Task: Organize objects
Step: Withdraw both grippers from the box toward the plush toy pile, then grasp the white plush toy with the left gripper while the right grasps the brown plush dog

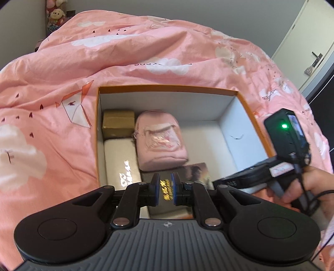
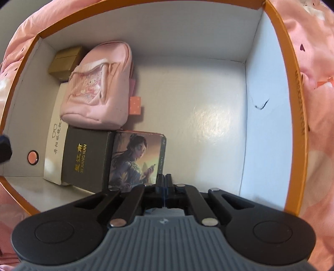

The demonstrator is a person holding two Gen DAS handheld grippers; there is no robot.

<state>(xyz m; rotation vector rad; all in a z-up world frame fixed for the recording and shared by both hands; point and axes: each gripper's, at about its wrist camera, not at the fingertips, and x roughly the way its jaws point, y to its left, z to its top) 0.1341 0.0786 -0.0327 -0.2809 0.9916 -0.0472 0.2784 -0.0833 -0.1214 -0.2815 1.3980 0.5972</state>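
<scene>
An open orange-rimmed box (image 1: 167, 87) with a white inside lies on a pink duvet. Along its left side sit a gold box (image 1: 118, 123), a pink mini backpack (image 1: 158, 141), a white box (image 1: 121, 158), a dark box with gold letters (image 2: 85, 158) and a box with a painted figure (image 2: 135, 158). My left gripper (image 1: 165, 185) hovers over the dark box, open by a narrow gap with nothing between its pads. My right gripper (image 2: 165, 181) points down into the box beside the picture box, shut and holding nothing.
The pink duvet (image 1: 62, 83) surrounds the box. The box's white floor (image 2: 198, 104) is bare on the right. A small pink dotted item (image 2: 135, 105) sticks out beside the backpack. A hand (image 1: 313, 187) holds the right gripper's handle. Plush toys (image 1: 55, 14) sit far left.
</scene>
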